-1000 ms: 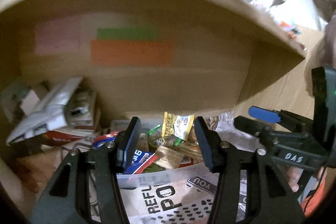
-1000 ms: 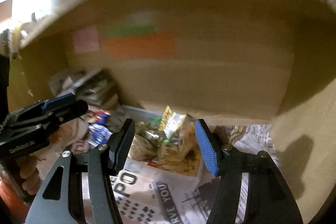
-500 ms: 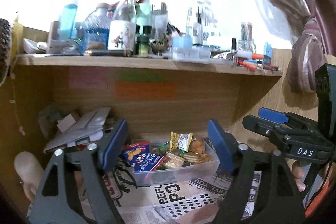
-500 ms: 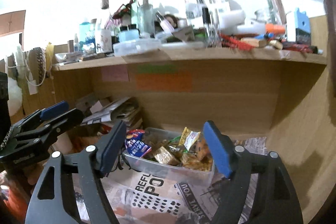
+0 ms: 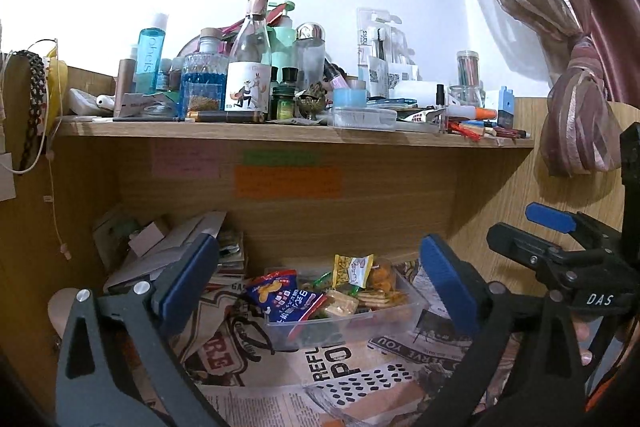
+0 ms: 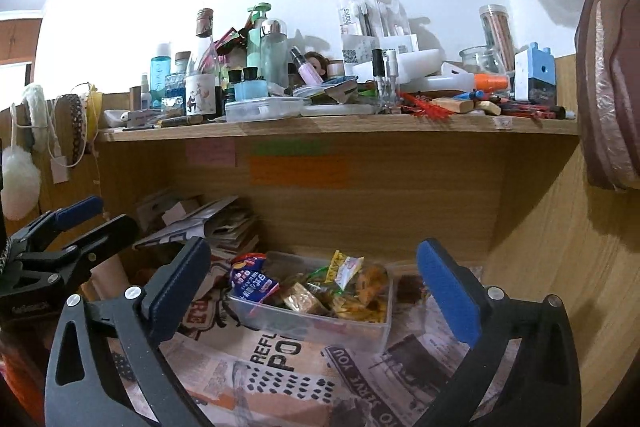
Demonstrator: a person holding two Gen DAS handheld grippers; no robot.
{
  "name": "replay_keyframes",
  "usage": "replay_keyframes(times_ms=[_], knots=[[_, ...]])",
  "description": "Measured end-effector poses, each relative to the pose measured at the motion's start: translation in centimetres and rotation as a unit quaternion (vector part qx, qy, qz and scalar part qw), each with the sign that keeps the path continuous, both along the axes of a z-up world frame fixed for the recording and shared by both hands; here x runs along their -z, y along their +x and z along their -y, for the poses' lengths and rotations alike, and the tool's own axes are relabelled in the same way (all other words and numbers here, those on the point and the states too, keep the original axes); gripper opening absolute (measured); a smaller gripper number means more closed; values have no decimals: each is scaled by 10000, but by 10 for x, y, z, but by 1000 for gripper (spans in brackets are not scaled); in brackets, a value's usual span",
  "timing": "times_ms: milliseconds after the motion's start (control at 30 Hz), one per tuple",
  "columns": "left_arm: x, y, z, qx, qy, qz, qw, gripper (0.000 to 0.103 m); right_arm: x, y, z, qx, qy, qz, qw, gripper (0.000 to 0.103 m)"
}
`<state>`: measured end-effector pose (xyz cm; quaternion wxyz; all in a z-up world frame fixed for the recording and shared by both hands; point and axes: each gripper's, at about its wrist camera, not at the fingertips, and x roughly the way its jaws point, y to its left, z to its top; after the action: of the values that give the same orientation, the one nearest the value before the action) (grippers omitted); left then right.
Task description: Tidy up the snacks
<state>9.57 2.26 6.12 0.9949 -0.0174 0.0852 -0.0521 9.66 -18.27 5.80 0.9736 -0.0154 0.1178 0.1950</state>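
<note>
We hold both grippers level with the lower shelf (image 5: 280,379), which is lined with newspaper (image 6: 280,359). The left gripper (image 5: 316,291) has its fingers (image 5: 188,279) spread wide and opening, with nothing pressed between them; the snack box merely shows in the gap farther back. The right gripper (image 6: 316,287) is likewise released, its fingers (image 6: 448,291) opening and gripping nothing. The clear plastic box (image 5: 404,311) sits on the newspaper toward the back of the lower shelf, near the rear wall and a little right of the middle. It is filled with snack packets: a blue packet (image 5: 280,297) leans over its left rim, a yellow packet (image 5: 352,269) stands up at the back, and orange crackers (image 6: 372,291) lie on the right side. To the left of the box, in the back left corner, a stack of papers and cartons (image 5: 172,243) is piled up. Coloured sticky notes (image 5: 288,181) are fixed to the rear wall. The upper shelf (image 6: 360,127) carries a crowd of bottles (image 5: 252,67), jars and pens. A curtain (image 5: 576,107) hangs at the right.
</note>
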Motion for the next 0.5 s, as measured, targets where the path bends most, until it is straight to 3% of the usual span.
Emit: replay_keyframes(times_ms=[500], knots=[[5, 2, 4, -56, 20, -59, 10000, 103, 2, -1, 4, 61, 49, 9, 10000, 103]])
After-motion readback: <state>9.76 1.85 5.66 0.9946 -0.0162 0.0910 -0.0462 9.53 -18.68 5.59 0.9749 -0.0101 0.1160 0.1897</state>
